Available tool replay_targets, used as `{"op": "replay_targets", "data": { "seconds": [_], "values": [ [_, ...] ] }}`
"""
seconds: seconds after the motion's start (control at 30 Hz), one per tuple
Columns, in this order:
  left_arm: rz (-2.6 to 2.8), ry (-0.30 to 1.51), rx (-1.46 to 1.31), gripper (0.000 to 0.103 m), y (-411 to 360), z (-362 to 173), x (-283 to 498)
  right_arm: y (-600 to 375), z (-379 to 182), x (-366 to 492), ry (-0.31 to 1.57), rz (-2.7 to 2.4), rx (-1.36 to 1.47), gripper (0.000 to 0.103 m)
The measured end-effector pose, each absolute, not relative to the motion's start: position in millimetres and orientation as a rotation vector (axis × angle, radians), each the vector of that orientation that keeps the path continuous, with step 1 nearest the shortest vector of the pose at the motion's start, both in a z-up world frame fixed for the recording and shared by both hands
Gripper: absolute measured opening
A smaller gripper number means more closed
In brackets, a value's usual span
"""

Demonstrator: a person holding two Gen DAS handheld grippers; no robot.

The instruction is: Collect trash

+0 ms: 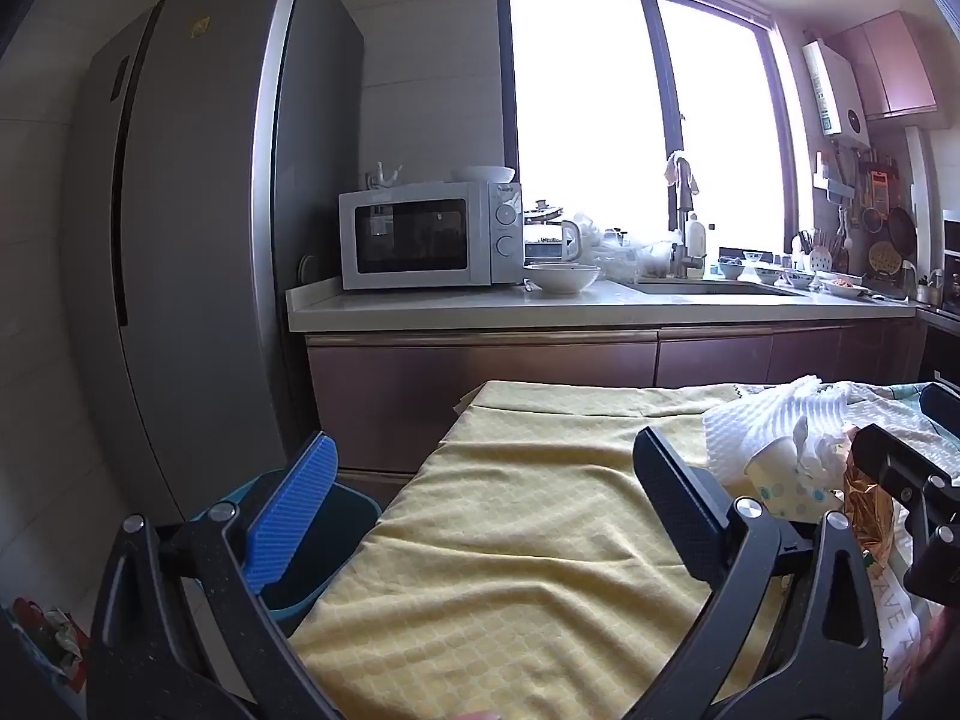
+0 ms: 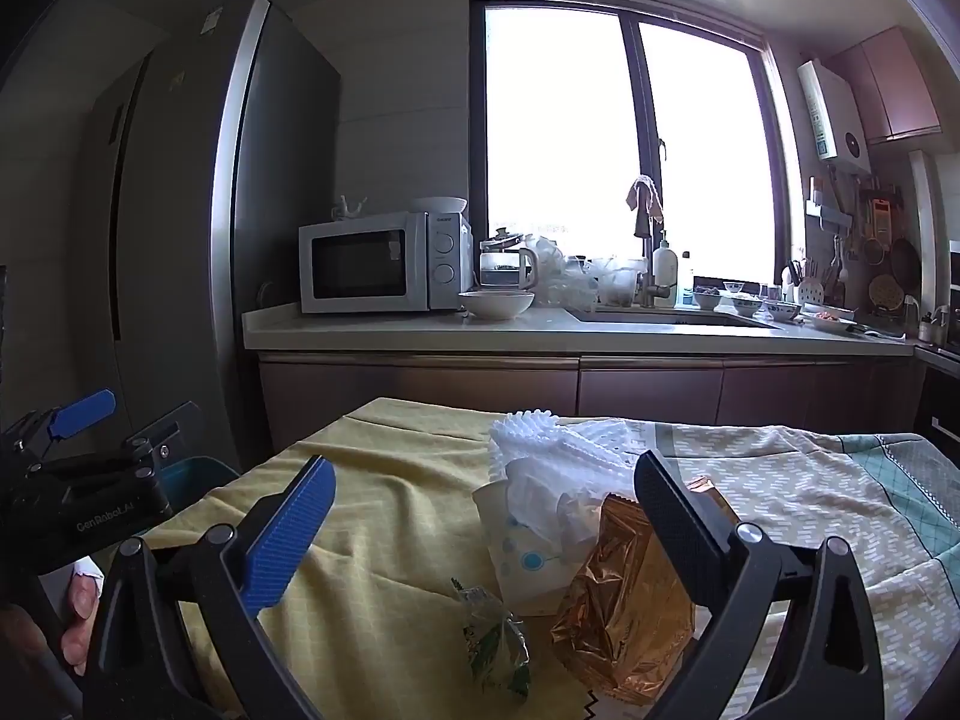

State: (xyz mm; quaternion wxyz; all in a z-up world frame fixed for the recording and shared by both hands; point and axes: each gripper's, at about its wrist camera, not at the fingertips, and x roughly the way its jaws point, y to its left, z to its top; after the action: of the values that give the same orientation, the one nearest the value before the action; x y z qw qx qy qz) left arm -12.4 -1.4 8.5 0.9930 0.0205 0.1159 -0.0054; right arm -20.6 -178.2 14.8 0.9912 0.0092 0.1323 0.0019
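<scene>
While both the left gripper (image 1: 480, 510) and the right gripper (image 2: 480, 534) hang empty with jaws spread wide, trash lies low centre in the right view:

- green wrapper (image 2: 495, 642): nearest, light, crinkly; probably slippery, so pinch a crumpled fold.
- gold bag (image 2: 624, 600): soft foil; take its top.
- paper cup (image 2: 516, 546): tipped over, crushable; grip the rim gently.
- white foam net (image 2: 558, 438): farthest, springy.
- blue bin (image 1: 336, 516): lower left in the left view, beside the table.
</scene>
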Motion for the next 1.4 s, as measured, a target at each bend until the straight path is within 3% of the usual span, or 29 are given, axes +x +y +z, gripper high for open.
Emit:
{"op": "replay_targets", "data": {
  "seconds": [1.4],
  "values": [
    [-0.016, 0.231, 0.038, 0.097, -3.7, 5.5, -15.8, -182.7, 9.7, -19.3, 0.269, 0.009, 0.041, 0.097]
  ]
}}
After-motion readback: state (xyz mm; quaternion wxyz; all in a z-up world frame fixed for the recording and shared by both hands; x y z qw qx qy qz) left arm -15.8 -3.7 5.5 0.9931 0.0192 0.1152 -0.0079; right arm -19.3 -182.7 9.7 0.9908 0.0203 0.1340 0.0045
